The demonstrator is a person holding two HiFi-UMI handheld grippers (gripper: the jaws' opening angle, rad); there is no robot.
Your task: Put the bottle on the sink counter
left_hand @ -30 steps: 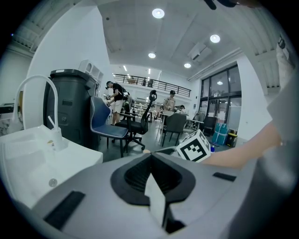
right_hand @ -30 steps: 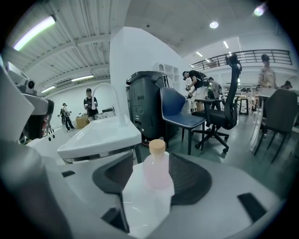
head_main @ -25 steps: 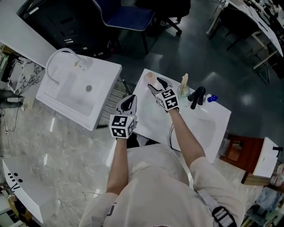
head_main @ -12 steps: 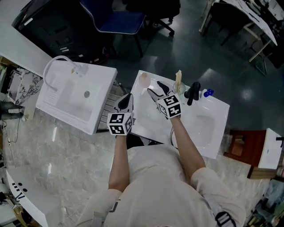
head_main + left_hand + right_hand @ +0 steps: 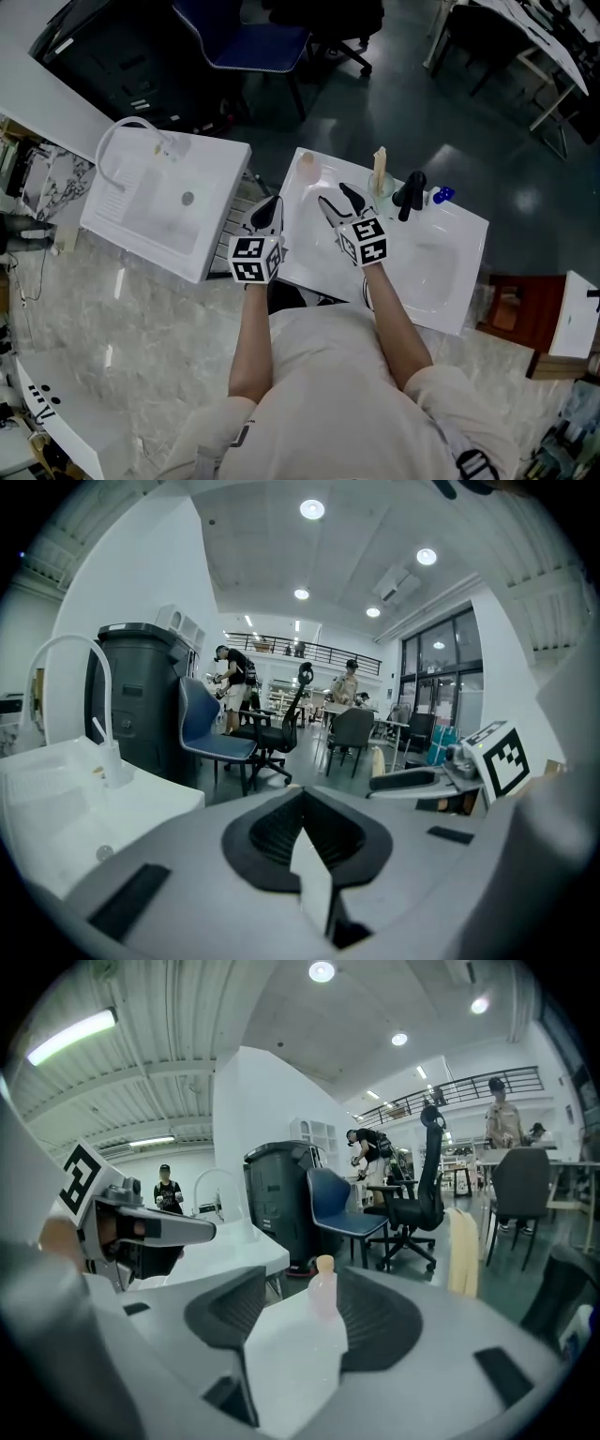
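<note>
On sink counter (image 5: 314,258), bottle (image 5: 307,170) upright, cap up

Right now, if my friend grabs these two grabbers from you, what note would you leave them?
Left gripper: shut, empty, near the sink counter's left edge.
Right gripper: open, empty, over the counter, aimed at the bottle but not touching it.
Bottle: upright at the counter's far left corner.
Done: the bottle looks placed.
Left: probably only pulling the grippers back.
</note>
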